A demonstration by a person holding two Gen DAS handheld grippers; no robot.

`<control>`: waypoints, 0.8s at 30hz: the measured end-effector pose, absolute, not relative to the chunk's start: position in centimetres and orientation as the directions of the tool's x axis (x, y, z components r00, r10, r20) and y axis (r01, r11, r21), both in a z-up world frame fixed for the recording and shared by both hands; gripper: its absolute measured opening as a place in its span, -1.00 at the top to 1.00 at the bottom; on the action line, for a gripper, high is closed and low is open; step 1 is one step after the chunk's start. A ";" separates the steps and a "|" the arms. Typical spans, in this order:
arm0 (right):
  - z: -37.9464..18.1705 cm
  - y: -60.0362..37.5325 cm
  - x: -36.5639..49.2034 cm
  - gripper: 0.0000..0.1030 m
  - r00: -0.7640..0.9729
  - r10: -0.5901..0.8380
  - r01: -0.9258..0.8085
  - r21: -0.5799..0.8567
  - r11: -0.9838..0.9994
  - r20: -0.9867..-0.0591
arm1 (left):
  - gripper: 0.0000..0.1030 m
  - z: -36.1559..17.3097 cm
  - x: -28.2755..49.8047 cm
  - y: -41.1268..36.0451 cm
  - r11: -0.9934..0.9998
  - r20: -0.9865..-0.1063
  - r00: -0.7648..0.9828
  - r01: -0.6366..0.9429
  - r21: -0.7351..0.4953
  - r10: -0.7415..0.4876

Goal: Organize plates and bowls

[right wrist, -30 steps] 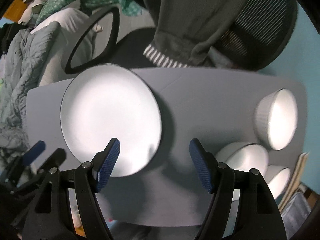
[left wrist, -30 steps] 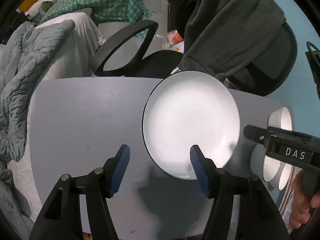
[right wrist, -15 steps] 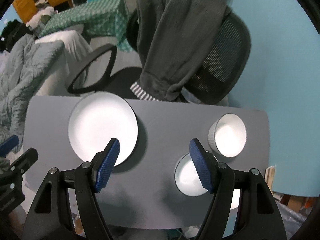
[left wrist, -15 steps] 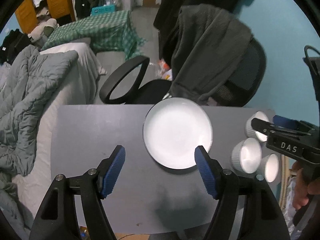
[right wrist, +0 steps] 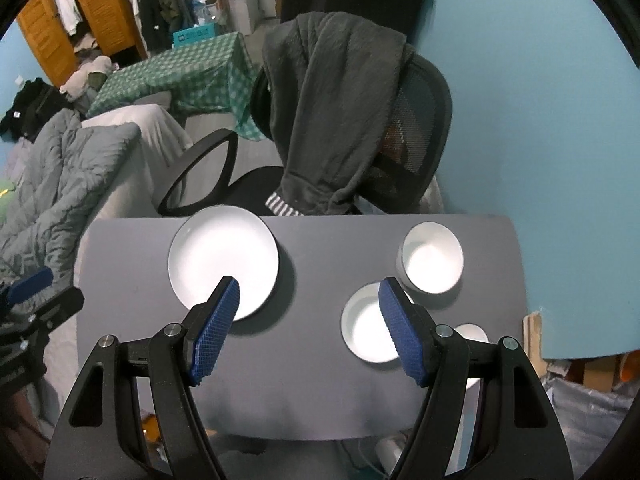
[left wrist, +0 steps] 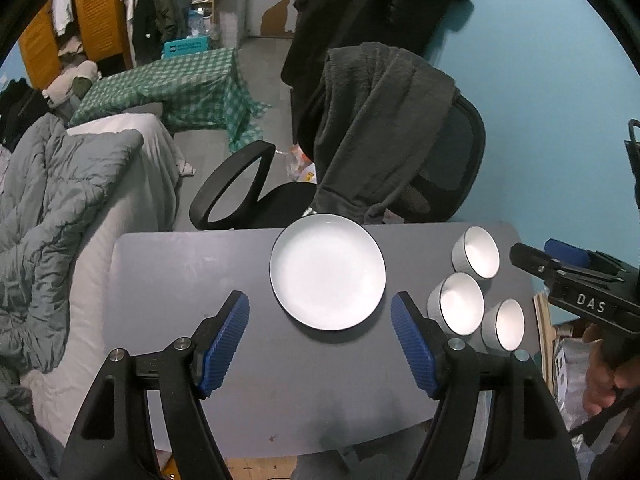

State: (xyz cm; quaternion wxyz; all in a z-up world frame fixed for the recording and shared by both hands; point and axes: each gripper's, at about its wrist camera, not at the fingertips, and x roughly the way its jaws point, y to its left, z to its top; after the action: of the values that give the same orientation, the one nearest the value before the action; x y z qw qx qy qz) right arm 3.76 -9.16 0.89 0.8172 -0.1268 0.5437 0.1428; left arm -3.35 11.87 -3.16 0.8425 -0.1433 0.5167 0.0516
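Note:
A white plate [left wrist: 327, 271] with a dark rim lies on the grey table [left wrist: 192, 280], toward its far edge; the right wrist view has the plate [right wrist: 222, 260] at the left. Three white bowls sit apart at the table's right end: a far bowl [left wrist: 477, 251], a middle bowl [left wrist: 457, 303] and a near bowl [left wrist: 504, 325]. My left gripper [left wrist: 320, 336] hangs high above the table, open and empty. My right gripper [right wrist: 309, 322] is also open and empty, high over the table's middle, with the middle bowl [right wrist: 366, 323] behind its right finger.
A black office chair [left wrist: 436, 168] draped with a dark fleece stands behind the table, against a blue wall. A bed with a grey duvet [left wrist: 52, 208] runs along the left. A person's hand [left wrist: 600, 376] holds the right gripper at the right edge.
Both grippers have risen well away from the table, so plate and bowls look smaller and more of the room shows. The left jaws stand wider than a second ago.

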 end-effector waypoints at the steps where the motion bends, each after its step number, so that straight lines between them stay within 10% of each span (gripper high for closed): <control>1: 1.2 -9.3 3.4 -0.39 0.378 0.088 -0.368 -0.062 0.928 -0.921 | -0.45 -3.0 -3.6 11.8 0.956 -0.884 0.463 -0.231 -0.184 -0.058; 24: 4.5 -12.6 -0.2 -0.39 0.442 0.104 -0.266 -0.019 0.964 -0.891 | -0.49 1.4 -6.3 10.0 0.954 -0.806 0.581 -0.162 -0.252 -0.114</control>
State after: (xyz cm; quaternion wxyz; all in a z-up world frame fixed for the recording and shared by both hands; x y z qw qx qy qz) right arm -0.22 -12.62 4.51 0.8454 -0.0782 0.5170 0.1094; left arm -6.33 10.02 1.37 0.8763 -0.1507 0.4574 0.0137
